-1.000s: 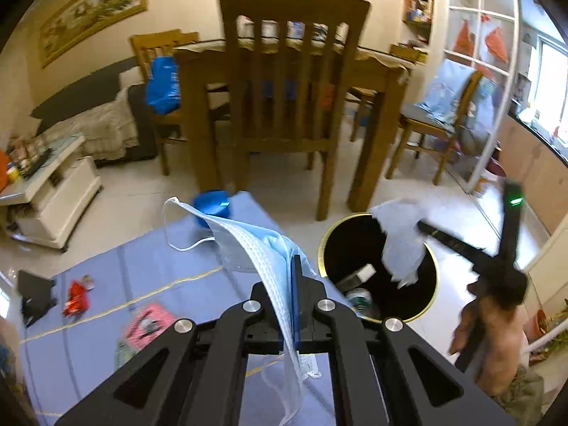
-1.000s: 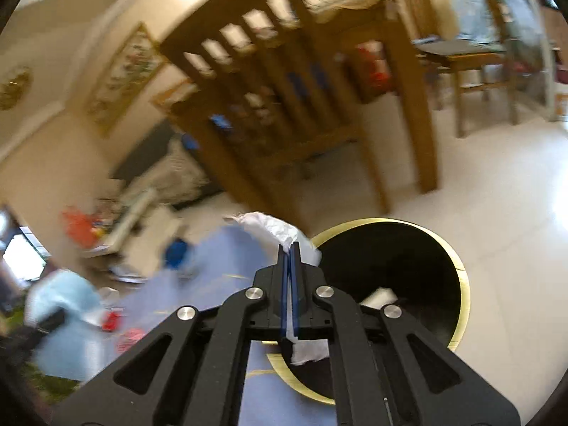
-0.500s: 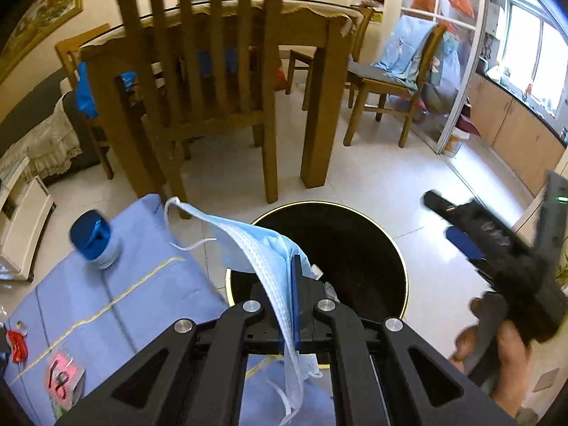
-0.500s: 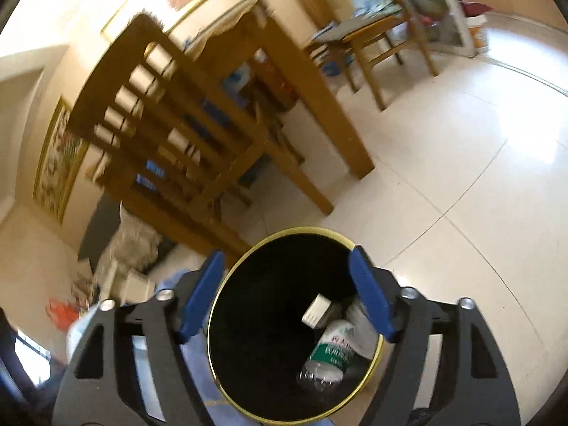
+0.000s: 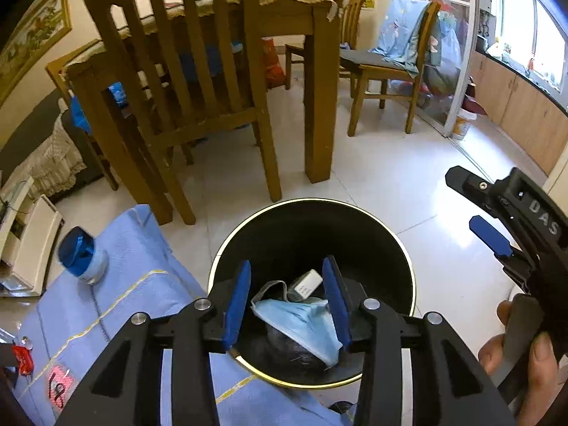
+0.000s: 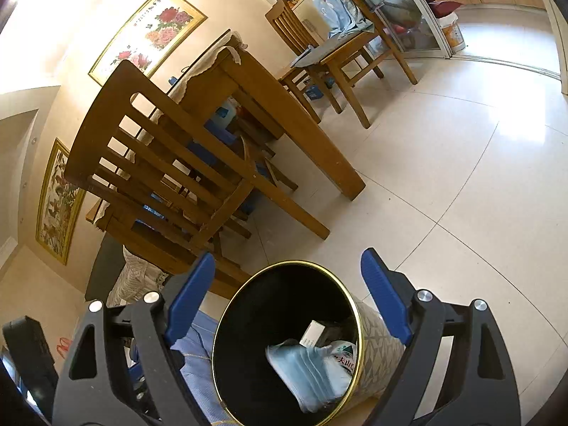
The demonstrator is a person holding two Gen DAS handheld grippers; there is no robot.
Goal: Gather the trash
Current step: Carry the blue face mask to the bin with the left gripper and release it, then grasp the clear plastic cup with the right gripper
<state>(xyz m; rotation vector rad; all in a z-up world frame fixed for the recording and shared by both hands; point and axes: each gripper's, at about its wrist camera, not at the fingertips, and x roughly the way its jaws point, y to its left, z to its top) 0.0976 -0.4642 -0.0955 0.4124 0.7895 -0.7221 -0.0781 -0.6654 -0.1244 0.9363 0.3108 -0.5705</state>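
Left wrist view: the left gripper (image 5: 285, 301) is held over the black bin (image 5: 372, 227), jaws opening, pads clear of everything. The blue face mask (image 5: 301, 323), pinched between those pads half a second ago, is now seen lying inside the bin, on top of the other rubbish beside a small white box (image 5: 305, 285). The right gripper (image 5: 497, 220) is noted off the bin's right side, gripped by a hand (image 5: 529, 358).

Right wrist view: the right gripper (image 6: 287, 294) is spread wide and empty; the white tissue it clamped a second ago is gone from it. The mask (image 6: 309, 372) is seen in the bin (image 6: 376, 340), against a plastic bottle (image 6: 342, 355).

Judgement: both pieces are delivered. On the blue cloth (image 5: 135, 266), a blue-capped jar (image 5: 83, 255) near its far edge and a red scrap (image 5: 22, 358) at the left edge are left for collection.
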